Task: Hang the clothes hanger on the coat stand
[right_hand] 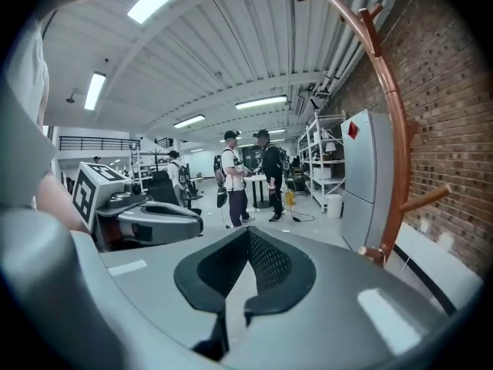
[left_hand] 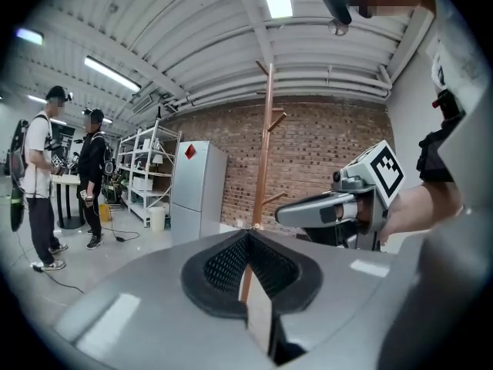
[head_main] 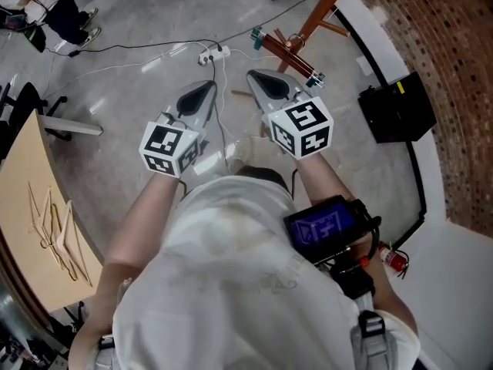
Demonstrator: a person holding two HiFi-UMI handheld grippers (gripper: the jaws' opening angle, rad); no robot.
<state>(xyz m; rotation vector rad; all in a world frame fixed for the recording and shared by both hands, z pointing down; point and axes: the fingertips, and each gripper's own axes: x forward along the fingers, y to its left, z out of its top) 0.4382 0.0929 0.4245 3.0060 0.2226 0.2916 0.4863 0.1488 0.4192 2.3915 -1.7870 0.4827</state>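
Both grippers are held out side by side over the floor, shut and empty. In the head view my left gripper (head_main: 205,91) is beside my right gripper (head_main: 260,79). The brown wooden coat stand (head_main: 323,10) rises just beyond the right gripper, by the brick wall. It appears ahead in the left gripper view as the stand (left_hand: 266,145), and at the right of the right gripper view as the stand (right_hand: 397,153) with bare pegs. Several wooden clothes hangers (head_main: 54,233) lie on a tan table (head_main: 19,199) at my far left, away from both grippers.
A power strip (head_main: 213,52) and cables lie on the floor ahead. A black box (head_main: 397,106) stands against the wall, with a fire extinguisher (head_main: 393,260) nearer to me. A grey cabinet (left_hand: 196,187), shelves and standing people (left_hand: 38,183) are further back.
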